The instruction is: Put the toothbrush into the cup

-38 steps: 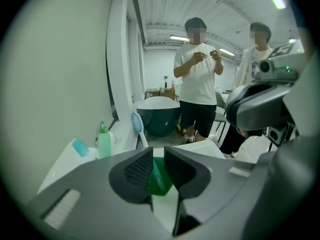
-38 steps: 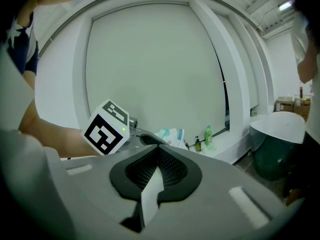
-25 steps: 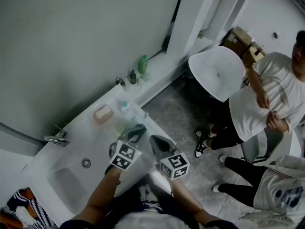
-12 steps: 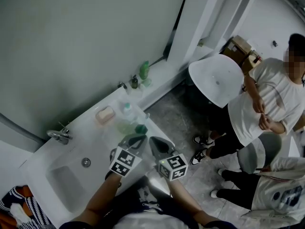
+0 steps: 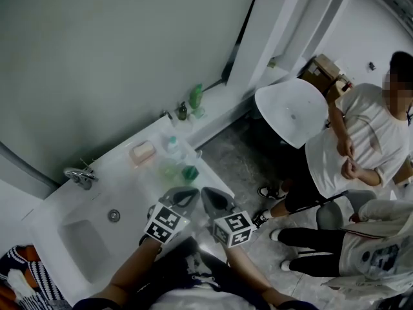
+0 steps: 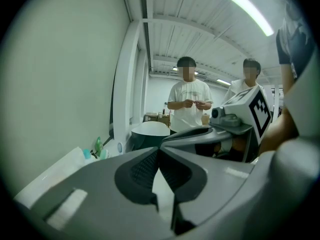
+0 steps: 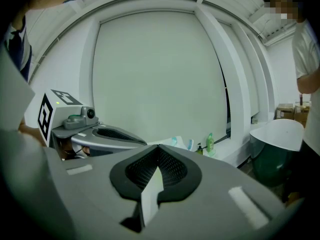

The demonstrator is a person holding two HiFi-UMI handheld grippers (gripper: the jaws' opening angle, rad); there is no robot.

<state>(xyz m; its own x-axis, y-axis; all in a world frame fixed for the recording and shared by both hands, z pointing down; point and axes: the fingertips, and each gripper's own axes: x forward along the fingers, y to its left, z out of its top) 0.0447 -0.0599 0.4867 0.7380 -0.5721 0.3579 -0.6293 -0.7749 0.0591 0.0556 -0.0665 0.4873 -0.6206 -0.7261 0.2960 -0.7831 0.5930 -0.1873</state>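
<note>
A small green cup [image 5: 189,172] stands near the right end of the white sink counter [image 5: 129,186], beside a pale translucent cup [image 5: 169,170]. I cannot make out the toothbrush in any view. My left gripper [image 5: 191,193] hangs just short of the counter's front edge, a little nearer me than the green cup. It is shut with nothing between its pads [image 6: 145,166]. My right gripper [image 5: 205,193] hovers beside it, past the counter's edge, also shut and empty, its jaws meeting in the right gripper view [image 7: 158,149].
On the counter are a soap dish [image 5: 142,152], a small bottle [image 5: 172,147], the faucet [image 5: 80,175] and the basin drain [image 5: 113,215]. A green bottle [image 5: 195,97] stands on the far ledge. A white round tub [image 5: 290,108] and two people [image 5: 361,141] occupy the floor at right.
Both grippers have drawn back from the counter toward me. The green cup, covered by the left gripper a second ago, now stands in plain view.
</note>
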